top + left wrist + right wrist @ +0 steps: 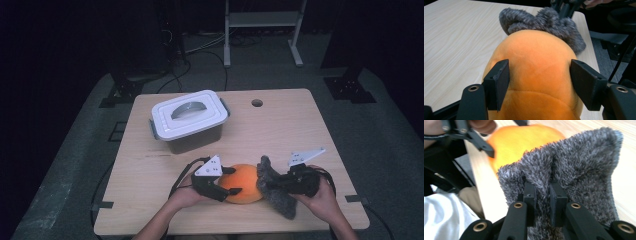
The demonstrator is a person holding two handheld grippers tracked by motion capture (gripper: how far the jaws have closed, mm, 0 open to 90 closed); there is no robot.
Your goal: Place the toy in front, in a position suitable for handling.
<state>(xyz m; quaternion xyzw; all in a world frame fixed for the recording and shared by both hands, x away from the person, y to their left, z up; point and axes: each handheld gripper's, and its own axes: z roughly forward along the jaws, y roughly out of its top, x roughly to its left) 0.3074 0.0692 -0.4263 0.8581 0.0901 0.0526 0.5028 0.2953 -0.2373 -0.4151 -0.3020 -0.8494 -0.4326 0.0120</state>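
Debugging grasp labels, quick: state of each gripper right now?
Left gripper: jaws on both sides of the orange plush; firm grip cannot be told.
Right gripper: shut on the grey furry part.

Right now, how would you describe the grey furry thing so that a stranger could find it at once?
Look at the wooden table, at its near edge, away from the white-lidded box at the back. There an orange plush toy lies between two hand-held grippers. The grey furry piece joins the toy's right end, pinched by the right gripper; only it is shaggy and dark.
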